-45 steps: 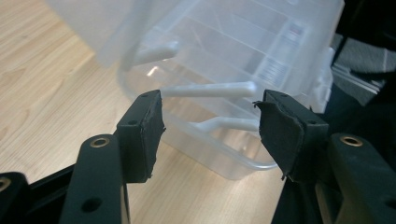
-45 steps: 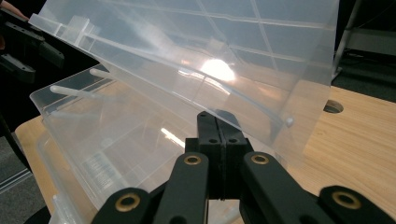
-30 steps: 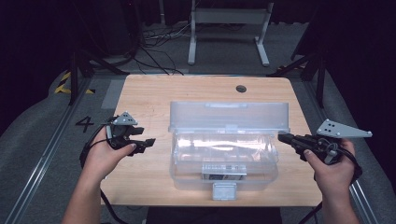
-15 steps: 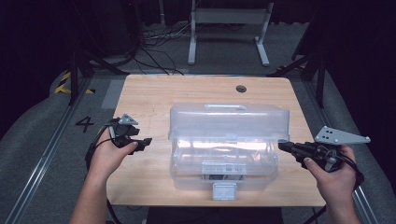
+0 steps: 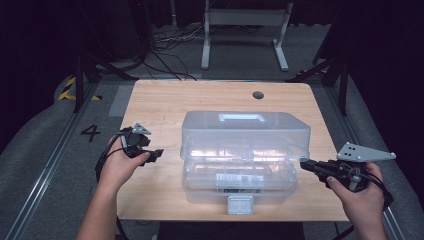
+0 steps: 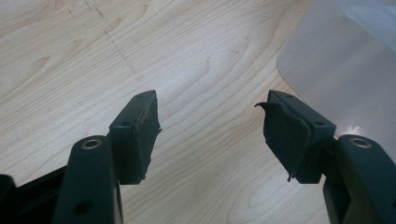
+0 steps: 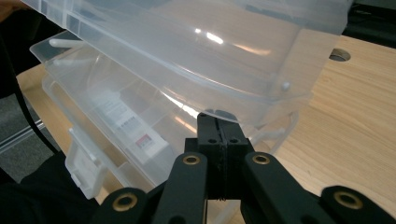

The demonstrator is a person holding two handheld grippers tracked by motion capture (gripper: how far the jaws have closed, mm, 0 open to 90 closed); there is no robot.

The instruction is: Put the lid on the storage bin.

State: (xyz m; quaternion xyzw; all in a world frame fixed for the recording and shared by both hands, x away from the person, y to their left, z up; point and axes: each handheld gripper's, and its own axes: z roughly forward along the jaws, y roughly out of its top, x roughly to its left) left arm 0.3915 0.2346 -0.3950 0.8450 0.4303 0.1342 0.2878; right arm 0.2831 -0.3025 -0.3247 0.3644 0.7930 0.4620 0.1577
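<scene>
A clear plastic storage box [image 5: 240, 182] stands mid-table, its lid [image 5: 245, 132] with a moulded handle [image 5: 239, 118] lifted a little off the base. My right gripper [image 5: 304, 164] is shut, jaws pressed together, with the tip just under the lid's right rim. In the right gripper view the shut gripper [image 7: 218, 121] meets the rim of the lid [image 7: 210, 51] above the base [image 7: 116, 126]. My left gripper [image 5: 152, 150] is open over bare wood left of the box. The left gripper view has the open gripper [image 6: 212, 126] with nothing between the pads, and a box corner [image 6: 345, 60] at upper right.
The wooden table [image 5: 160, 105] has a cable hole [image 5: 258, 94] at the back right. A latch tab [image 5: 240, 204] hangs at the box's front edge. A metal stand [image 5: 245, 30] sits on the floor beyond the table.
My left hand has sunk a little toward the table, left of the box. The right gripper stays at the lid's right rim.
</scene>
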